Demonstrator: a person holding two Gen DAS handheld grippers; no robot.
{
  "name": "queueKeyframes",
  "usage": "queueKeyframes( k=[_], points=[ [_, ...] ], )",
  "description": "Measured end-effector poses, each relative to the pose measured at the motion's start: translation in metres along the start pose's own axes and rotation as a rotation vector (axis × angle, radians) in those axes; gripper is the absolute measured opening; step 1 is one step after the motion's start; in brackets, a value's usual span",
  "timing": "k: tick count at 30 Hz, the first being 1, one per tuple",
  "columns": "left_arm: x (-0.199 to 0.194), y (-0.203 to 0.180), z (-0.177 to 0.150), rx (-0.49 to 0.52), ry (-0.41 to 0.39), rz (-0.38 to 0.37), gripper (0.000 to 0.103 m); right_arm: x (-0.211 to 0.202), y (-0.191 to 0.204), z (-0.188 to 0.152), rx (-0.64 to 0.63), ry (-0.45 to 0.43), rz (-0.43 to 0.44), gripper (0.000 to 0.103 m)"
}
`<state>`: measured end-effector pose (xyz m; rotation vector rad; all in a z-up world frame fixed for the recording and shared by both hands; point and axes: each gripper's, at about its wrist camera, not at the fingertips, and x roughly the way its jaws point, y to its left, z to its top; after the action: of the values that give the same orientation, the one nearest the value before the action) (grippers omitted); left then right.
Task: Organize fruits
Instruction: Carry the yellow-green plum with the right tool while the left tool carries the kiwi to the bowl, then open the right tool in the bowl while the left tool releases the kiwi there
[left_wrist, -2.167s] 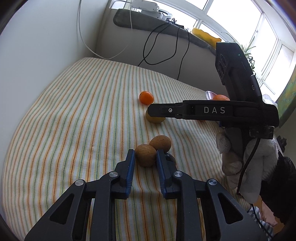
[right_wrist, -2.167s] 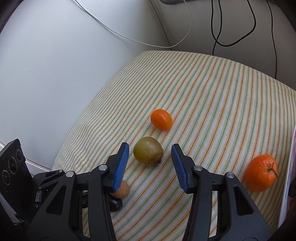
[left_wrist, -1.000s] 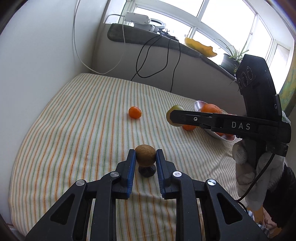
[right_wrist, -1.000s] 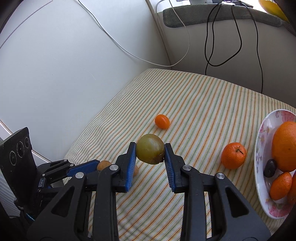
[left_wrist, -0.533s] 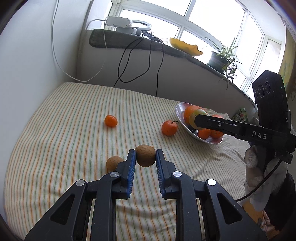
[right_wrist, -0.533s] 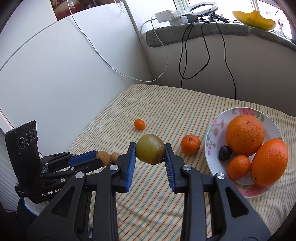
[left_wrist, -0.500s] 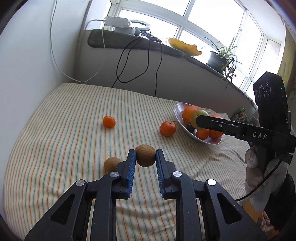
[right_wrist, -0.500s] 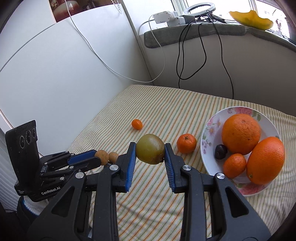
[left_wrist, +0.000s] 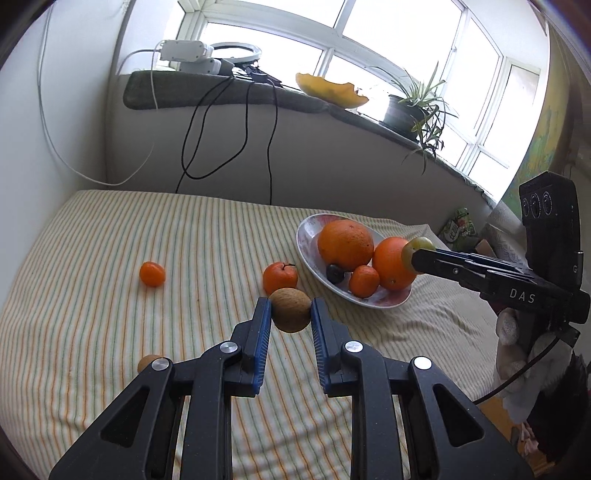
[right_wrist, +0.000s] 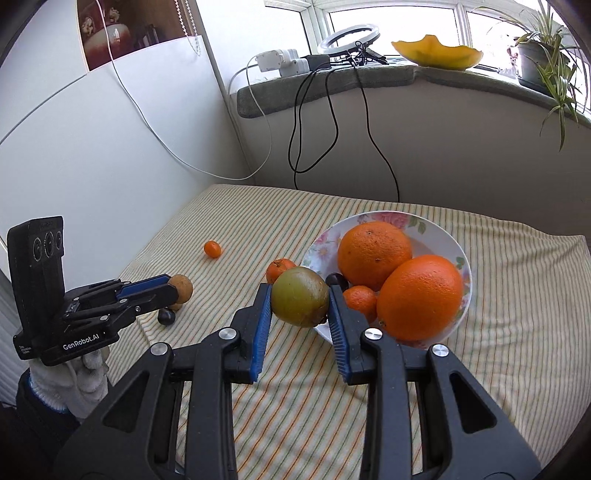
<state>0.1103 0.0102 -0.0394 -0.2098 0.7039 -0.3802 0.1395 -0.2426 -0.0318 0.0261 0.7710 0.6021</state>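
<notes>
Two fruits ride airborne toward the bowl (right_wrist: 463, 266) for grouping: left tool (left_wrist: 291, 316) clenched on brown fruit (left_wrist: 290, 309) at the bowl's 8 o'clock, right tool (right_wrist: 300, 303) clenched on green fruit (right_wrist: 300, 302) at its rim.

We see both views lit by bright daylight from the windows (left_wrist: 369, 48) behind the sill; the panes are blown out to white, with no detail outside. The striped cloth (left_wrist: 110, 258) is evenly lit, and the fruit and the plate (right_wrist: 436, 229) throw only soft, faint shadows on it. The near wall (right_wrist: 92, 155) is somewhat dimmer. Fisheye distortion bends the sill and the window frames strongly, and dark vignetting rounds off every corner. Focus is sharp through the middle, with slight softness toward the edges.
</notes>
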Motion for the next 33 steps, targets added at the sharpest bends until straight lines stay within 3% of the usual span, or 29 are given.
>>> queueKeyframes(
  k=[12, 23, 33],
  points=[
    [0.043, -0.032, 0.021, 0.05, 0.029, -0.051, 0.02, -0.009, -0.026, -0.004, 0.008, -0.006, -0.041, 0.031],
    [0.08, -0.038, 0.031, 0.064, 0.071, -0.048, 0.02, 0.003, -0.018, -0.016, -0.031, 0.022, -0.064, 0.031],
    [0.088, -0.043, 0.033, 0.077, 0.079, -0.049, 0.02, 0.006, -0.011, -0.018, -0.089, 0.026, -0.128, 0.032]
  ],
)
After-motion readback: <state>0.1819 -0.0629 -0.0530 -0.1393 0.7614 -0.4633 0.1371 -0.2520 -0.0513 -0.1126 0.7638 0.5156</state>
